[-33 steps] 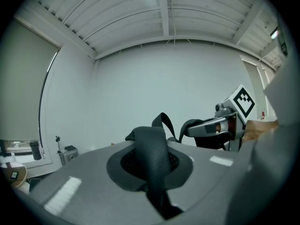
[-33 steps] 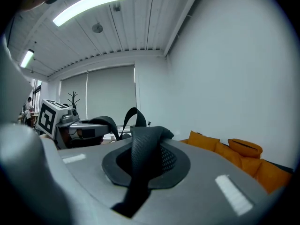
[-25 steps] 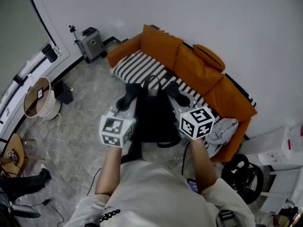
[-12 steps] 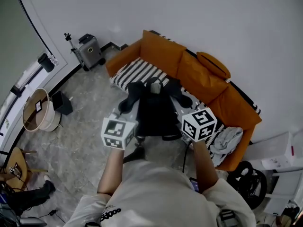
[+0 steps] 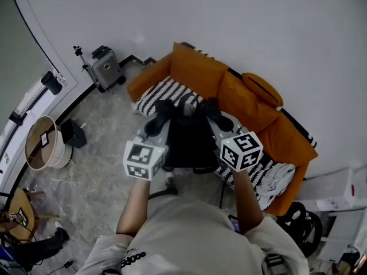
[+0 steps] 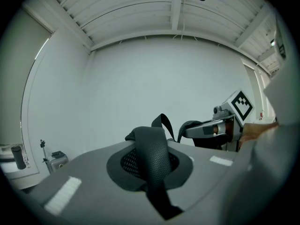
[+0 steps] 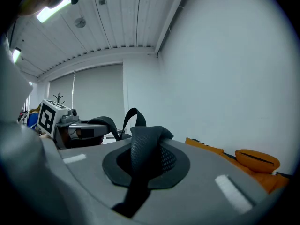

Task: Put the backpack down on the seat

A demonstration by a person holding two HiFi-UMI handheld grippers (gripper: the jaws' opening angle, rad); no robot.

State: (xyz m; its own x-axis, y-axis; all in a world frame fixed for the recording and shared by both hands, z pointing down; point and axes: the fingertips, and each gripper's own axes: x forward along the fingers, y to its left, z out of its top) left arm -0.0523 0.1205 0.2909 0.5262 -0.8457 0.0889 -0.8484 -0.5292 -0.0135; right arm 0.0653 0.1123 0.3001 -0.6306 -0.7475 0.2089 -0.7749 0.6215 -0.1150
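A black backpack (image 5: 189,141) hangs by its two shoulder straps between my grippers, over the front edge of the orange sofa's striped seat (image 5: 165,90). My left gripper (image 5: 157,122) is shut on the left strap (image 6: 153,159), which runs up through its grey jaws. In the same way, my right gripper (image 5: 221,121) is shut on the right strap (image 7: 146,154). Each gripper view shows the other gripper across the bag's top loop: the right gripper (image 6: 212,128) and the left gripper (image 7: 75,125). The backpack's lower part hides the seat edge beneath it.
An orange cushion (image 5: 261,88) lies on the sofa back, and a grey cloth (image 5: 276,176) on the seat's right end. A grey suitcase (image 5: 106,67) stands left of the sofa. A round basket (image 5: 43,145) and a black box (image 5: 72,133) sit on the floor at left. A black wheel (image 5: 300,224) lies at right.
Both grippers have carried the backpack forward toward the sofa; it now overlaps the striped seat's front edge. Both grips stay the same.
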